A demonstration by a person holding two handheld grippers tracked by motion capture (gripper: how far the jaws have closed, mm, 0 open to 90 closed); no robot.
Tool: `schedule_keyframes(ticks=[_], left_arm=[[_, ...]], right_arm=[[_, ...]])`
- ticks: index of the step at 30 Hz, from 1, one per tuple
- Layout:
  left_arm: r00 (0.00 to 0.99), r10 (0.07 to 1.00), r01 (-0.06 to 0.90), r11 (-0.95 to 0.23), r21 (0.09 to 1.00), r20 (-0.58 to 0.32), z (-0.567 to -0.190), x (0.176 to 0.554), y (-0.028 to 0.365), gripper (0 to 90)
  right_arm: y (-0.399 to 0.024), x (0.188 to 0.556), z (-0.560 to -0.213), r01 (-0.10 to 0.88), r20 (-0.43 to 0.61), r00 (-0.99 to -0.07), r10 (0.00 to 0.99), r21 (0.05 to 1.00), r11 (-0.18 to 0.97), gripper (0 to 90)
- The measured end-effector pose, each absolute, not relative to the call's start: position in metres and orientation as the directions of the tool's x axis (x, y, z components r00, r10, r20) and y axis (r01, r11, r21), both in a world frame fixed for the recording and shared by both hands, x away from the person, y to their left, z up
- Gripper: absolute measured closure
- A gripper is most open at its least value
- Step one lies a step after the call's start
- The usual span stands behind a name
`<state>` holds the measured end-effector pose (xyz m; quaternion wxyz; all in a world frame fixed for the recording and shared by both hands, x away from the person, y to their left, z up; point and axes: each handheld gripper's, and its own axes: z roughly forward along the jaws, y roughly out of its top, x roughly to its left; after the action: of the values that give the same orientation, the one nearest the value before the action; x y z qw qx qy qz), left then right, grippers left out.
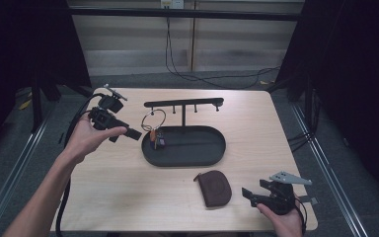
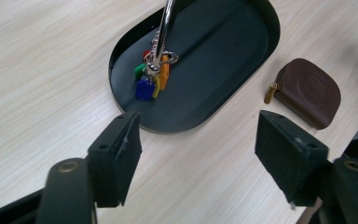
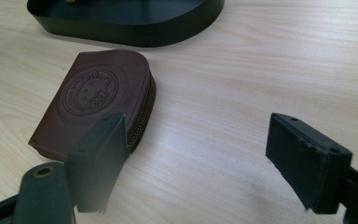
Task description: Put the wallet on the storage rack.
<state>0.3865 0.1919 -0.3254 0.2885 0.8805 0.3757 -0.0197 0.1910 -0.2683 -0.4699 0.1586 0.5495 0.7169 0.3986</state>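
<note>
Centrally in the high view, a bunch of keys [image 1: 157,138] with coloured tags hangs on a large metal ring [image 1: 153,120] from a peg of the black hanger stand [image 1: 183,104]; the tags reach down to the floor of the stand's oval black tray [image 1: 212,148] at its left end. Seen in the left gripper view, the keys [image 2: 151,77] sit in the upper middle of the frame, blue, green, orange and red tags clustered under the ring's chrome shaft [image 2: 164,25].

To the left of the keys in the high view, the left gripper [image 1: 134,133] is held level in the person's left hand [image 1: 86,138], its tip just beside the ring and apart from it. Its jaws stand wide apart with nothing between them; in its own view only bare table [image 2: 42,84] and the tray's near rim [image 2: 168,128] lie beyond the pads.

At lower centre of the high view, a brown zipped leather pouch [image 1: 214,187] lies flat on the wooden table, near the tray's front edge. At lower right, the right gripper [image 1: 249,195] rests in the right hand [image 1: 284,219], pointing left toward the pouch. Its jaws are likewise spread apart and empty; in its own view the pouch [image 3: 98,93] lies beyond the left pad, whether touching it cannot be told.
</note>
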Motion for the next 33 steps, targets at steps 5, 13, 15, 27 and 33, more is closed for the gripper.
schedule_keyframes(ticks=[5, 13, 15, 27, 33], left_arm=[[0.72, 0.649, 0.66, -0.531, 0.531, -0.245, -0.337, 0.377, 0.2, 28.1], [0.719, 0.629, 0.66, -0.485, 0.574, -0.296, -0.354, 0.36, 0.216, 17.4], [0.718, 0.625, 0.658, -0.468, 0.59, -0.305, -0.358, 0.354, 0.218, 17.1], [0.728, 0.618, 0.635, -0.442, 0.634, -0.299, -0.391, 0.32, 0.233, 16.6], [0.72, 0.616, 0.634, -0.397, 0.664, -0.319, -0.409, 0.304, 0.247, 16.6]], right_arm=[[-0.269, 0.191, -0.47, 0.664, 0.211, -0.346, 0.914, 0.743, 0.08, 20.6], [-0.268, 0.192, -0.47, 0.665, 0.212, -0.347, 0.914, 0.742, 0.081, 20.6], [-0.269, 0.192, -0.47, 0.666, 0.212, -0.345, 0.914, 0.742, 0.079, 20.5], [-0.269, 0.191, -0.47, 0.666, 0.214, -0.34, 0.916, 0.742, 0.074, 20.5], [-0.27, 0.191, -0.47, 0.668, 0.222, -0.335, 0.916, 0.741, 0.065, 21.2]])
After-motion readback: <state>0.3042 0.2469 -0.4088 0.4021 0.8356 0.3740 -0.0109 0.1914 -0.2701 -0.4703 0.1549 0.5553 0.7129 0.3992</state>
